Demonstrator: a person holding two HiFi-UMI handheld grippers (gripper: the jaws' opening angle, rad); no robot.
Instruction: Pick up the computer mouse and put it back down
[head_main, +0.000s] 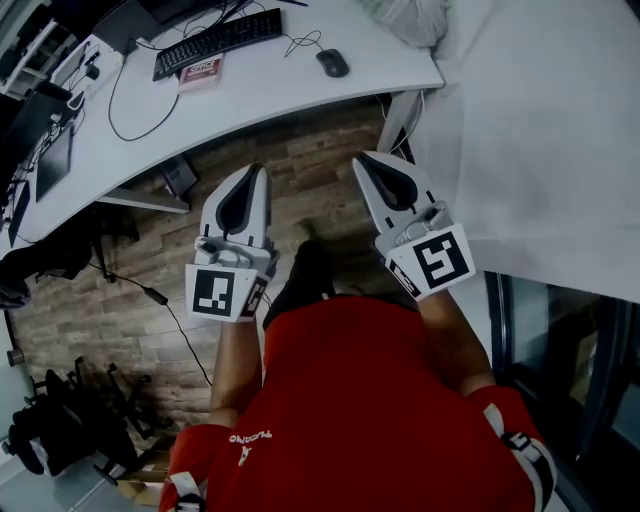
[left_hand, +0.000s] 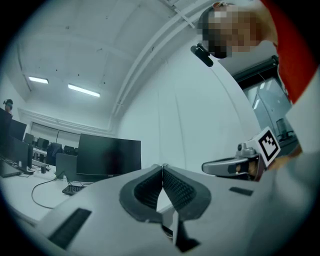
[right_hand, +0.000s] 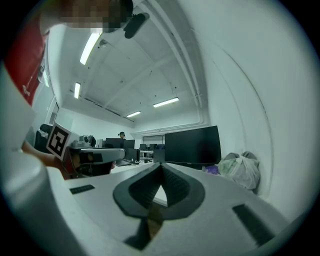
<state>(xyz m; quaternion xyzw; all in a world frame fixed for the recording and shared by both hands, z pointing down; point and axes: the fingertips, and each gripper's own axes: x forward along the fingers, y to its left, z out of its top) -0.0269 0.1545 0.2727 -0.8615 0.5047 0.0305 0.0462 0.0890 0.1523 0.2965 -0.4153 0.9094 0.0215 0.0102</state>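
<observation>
Short of the white desk (head_main: 270, 85), a person is holding the left gripper (head_main: 255, 172) and right gripper (head_main: 362, 160) pinched together, empty; the mouse (head_main: 332, 62) is lying near the desk's right edge. Jaws should spread before straddling its sides.

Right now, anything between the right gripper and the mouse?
Nothing visible. The mouse sits on bare desk near its front edge; the right gripper, fingers together and empty, is out over the wood floor. The keyboard lies left of that line, the white bag right of it.
</observation>
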